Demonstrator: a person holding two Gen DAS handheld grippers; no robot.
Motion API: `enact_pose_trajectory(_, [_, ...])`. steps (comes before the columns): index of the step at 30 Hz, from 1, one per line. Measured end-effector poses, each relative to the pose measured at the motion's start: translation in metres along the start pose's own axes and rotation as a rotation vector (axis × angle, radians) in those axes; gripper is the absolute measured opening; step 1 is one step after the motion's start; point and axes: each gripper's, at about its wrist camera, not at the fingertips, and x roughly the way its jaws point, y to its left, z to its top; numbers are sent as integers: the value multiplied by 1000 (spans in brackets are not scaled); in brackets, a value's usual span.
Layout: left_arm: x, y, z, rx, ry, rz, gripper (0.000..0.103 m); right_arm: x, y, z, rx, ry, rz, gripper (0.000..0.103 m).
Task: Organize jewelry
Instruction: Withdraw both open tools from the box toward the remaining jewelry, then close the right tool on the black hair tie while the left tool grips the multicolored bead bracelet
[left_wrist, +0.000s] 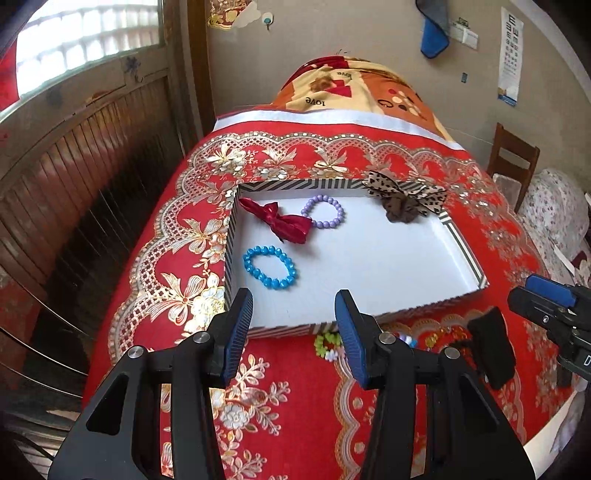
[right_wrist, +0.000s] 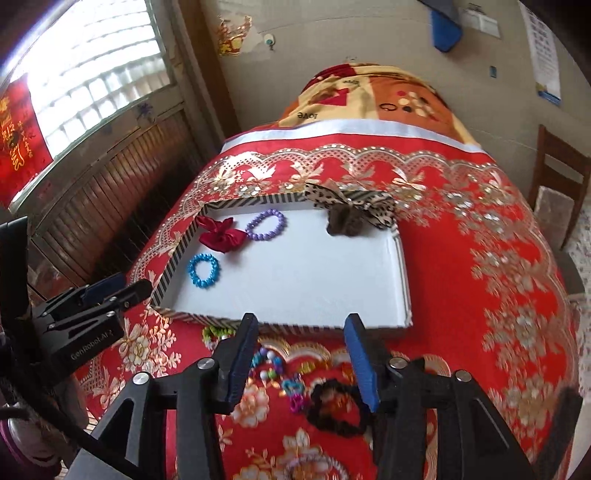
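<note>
A shallow white box (left_wrist: 369, 273) (right_wrist: 303, 288) with striped walls lies on the red cloth. In it are a blue bead bracelet (left_wrist: 269, 266) (right_wrist: 203, 270), a red bow (left_wrist: 284, 220) (right_wrist: 221, 234), a purple bead bracelet (left_wrist: 323, 211) (right_wrist: 266, 224) and a leopard bow scrunchie (left_wrist: 402, 199) (right_wrist: 351, 214). In front of the box lie a green-and-white bracelet (left_wrist: 327, 345) (right_wrist: 214, 332), a colourful bead bracelet (right_wrist: 269, 363), small bright clips (right_wrist: 293, 393) and a black scrunchie (right_wrist: 338, 408). My left gripper (left_wrist: 293, 325) is open and empty above the box's near wall. My right gripper (right_wrist: 301, 347) is open and empty above the loose pieces.
The red floral cloth (left_wrist: 277, 406) covers a table. An orange patterned blanket (left_wrist: 354, 85) lies folded at the far end. A wooden wall panel (left_wrist: 81, 192) runs along the left. A wooden chair (left_wrist: 511, 162) stands at the right.
</note>
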Motion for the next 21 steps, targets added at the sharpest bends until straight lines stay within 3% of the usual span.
enact_pose_trajectory(8, [-8,10,-14,-16,19,-39,46,-18,-9,-24,37,-9,-33,55])
enact_pose_trajectory(21, [27,13,-47,-62,215,-187,47,4,-38,-76,72,102,-42,54])
